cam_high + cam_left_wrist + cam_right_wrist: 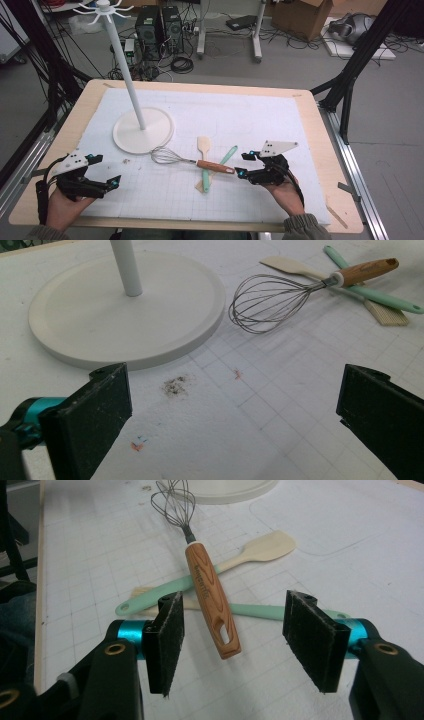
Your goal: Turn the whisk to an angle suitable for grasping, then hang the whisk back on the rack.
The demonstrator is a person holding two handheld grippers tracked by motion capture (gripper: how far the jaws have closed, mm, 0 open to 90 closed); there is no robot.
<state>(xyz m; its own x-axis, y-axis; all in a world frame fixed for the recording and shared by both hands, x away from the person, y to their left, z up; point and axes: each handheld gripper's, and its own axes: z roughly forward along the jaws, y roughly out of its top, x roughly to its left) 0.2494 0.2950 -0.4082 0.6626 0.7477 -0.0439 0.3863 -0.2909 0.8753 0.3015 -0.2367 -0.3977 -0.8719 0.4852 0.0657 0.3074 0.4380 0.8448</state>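
White gridded mat (280, 130) on plywood table (320, 145)

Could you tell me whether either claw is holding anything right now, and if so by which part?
Nothing is held. The right claw stands open around the whisk handle's end, pads clear of it. The left claw is open over bare mat.

White hook stand (142, 131) sits at the back left of the gridded surface (280, 125). Floor behind is cluttered: two black PC towers (160, 27), cables, a cardboard box (305, 15).
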